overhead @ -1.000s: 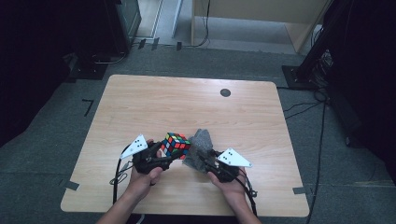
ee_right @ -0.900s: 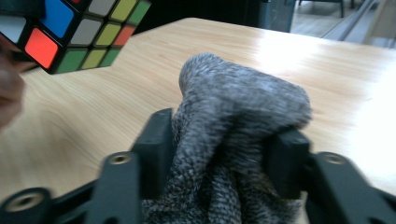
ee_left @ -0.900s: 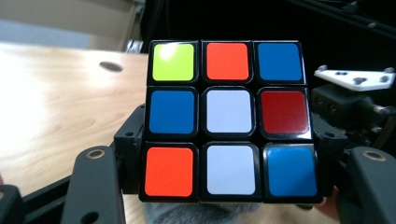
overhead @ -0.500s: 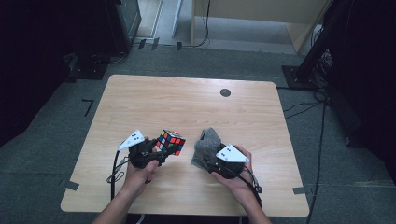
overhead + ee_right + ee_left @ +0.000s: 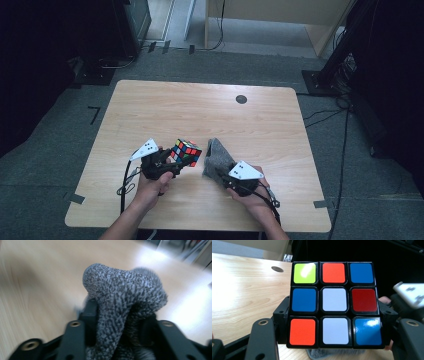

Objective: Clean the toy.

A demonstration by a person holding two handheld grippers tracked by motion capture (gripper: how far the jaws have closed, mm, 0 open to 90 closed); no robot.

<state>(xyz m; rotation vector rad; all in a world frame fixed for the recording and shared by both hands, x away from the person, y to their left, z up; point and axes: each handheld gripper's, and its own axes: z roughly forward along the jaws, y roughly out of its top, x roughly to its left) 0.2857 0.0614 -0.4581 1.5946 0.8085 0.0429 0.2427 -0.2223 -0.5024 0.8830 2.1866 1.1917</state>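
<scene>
On the left, the left gripper [image 5: 172,159] has its jaws clamped on the two side faces of a Rubik's cube [image 5: 187,152], held just above the wooden table [image 5: 200,112] near its front edge. In the left gripper view the cube [image 5: 334,305] sits square to the camera, with no long axis to speak of, and shows one full face: top row yellow-green, orange, blue; middle row blue, white, dark red; bottom row orange, white, blue. No logo or lettering can be read on any sticker. From the high view the cube is tipped, one corner aimed away from the person. Moving right, there's a clear gap, then the grey cloth [image 5: 218,160], bunched up and standing above the table. The right gripper [image 5: 225,176] has just been closing, and the right gripper view shows the cloth [image 5: 125,302] wedged between the jaws, its nubbly fold bulging forward past the tips. No label shows on the fabric.
</scene>
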